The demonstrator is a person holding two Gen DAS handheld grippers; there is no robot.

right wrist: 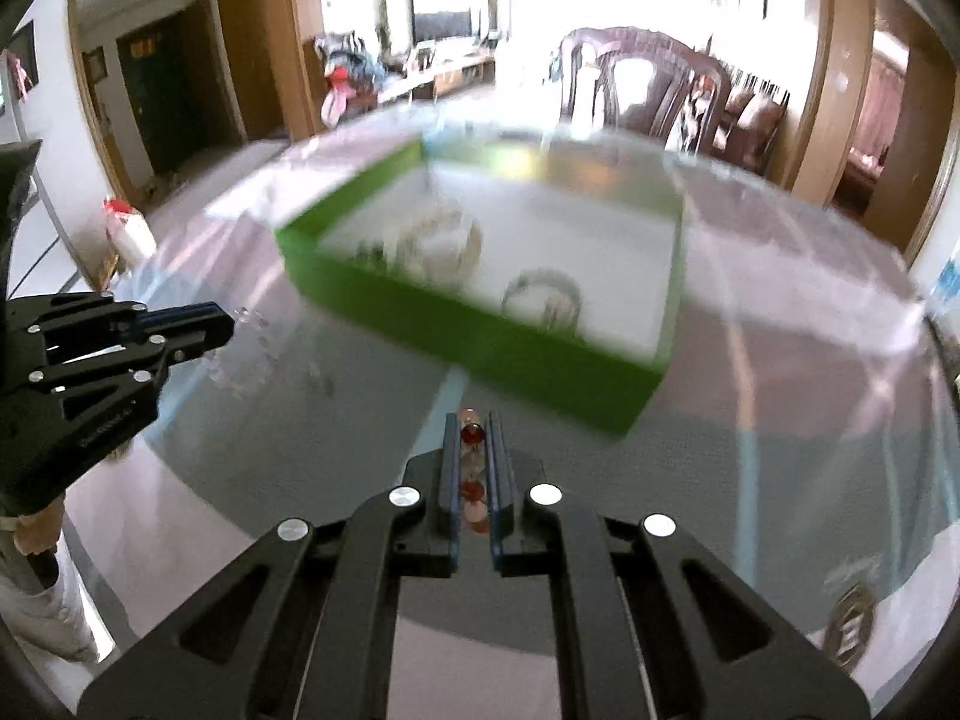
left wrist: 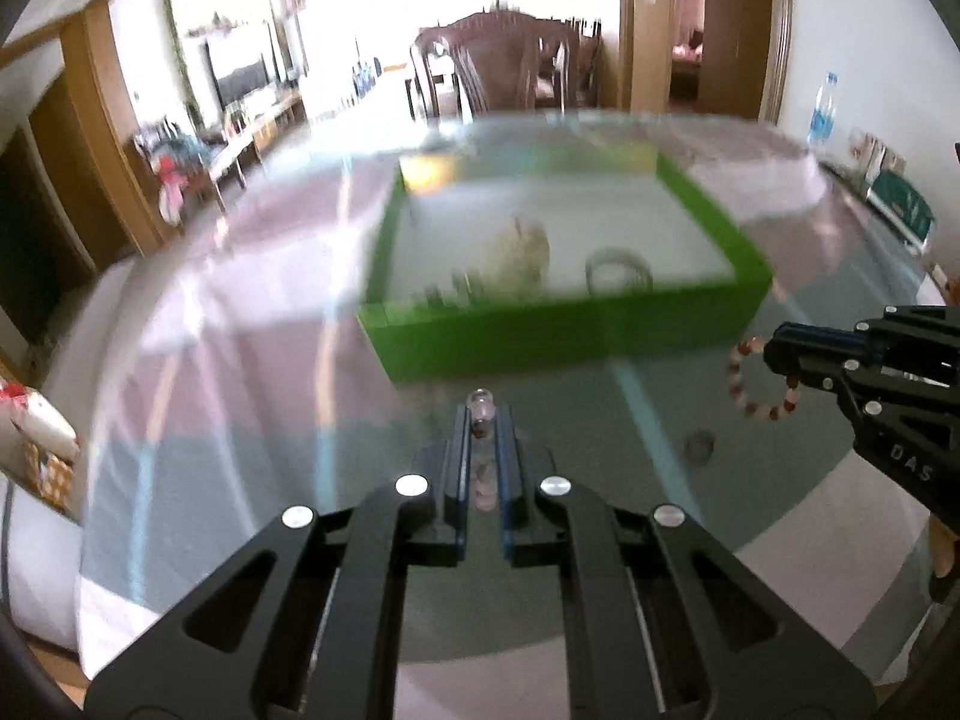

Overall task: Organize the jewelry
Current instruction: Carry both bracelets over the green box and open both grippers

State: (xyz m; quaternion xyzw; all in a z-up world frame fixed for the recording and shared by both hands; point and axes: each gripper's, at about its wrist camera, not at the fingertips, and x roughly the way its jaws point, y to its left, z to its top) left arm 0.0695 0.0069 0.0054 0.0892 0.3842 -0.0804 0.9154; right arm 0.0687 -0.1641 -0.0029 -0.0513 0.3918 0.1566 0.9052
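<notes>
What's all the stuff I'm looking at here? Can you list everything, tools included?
Green box: one, green walls, white floor, open, on the table.
Jewelry in box: blurred; a pale beaded heap, a silvery ring-shaped bangle.
Glass table: one, round, under everything.
Small ring: one, greyish, on the glass near the box.
Chairs: dark wood, beyond the table.
Water bottle: one, clear with blue label, far right.
Clear bead bracelet: one, pinched in the left gripper.
Red and pink bead bracelet: one, pinched in the right gripper.

Only "DAS" reads, on the right hand-held gripper [left wrist: 774, 354].
</notes>
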